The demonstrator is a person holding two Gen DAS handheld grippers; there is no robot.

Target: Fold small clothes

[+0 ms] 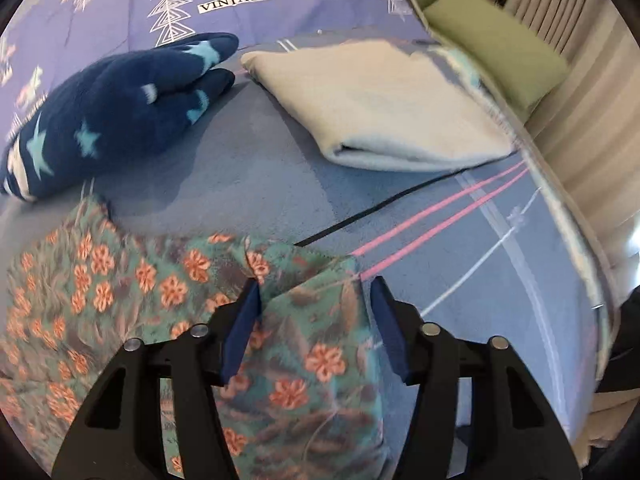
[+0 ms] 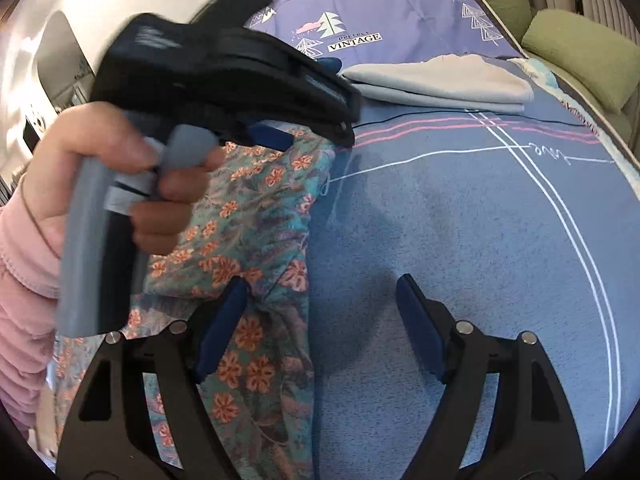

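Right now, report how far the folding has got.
Done: the pale cloth lies folded. In hand: the floral garment is bunched between the open left gripper, unpinched; the right gripper hangs open over its edge. Left: the starry blue piece looks unfolded.

We saw a blue bed blanket [image 2: 460, 240] with pink and white lines, a purple quilt [image 1: 280, 12] printed with trees, and green cushions [image 2: 580, 56] by pale curtains [image 1: 560, 8].

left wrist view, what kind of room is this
Most likely a bedroom: clothes lie on a bed under a blue blanket, a tree-print duvet lies behind, and a green cushioned seat stands beside it.
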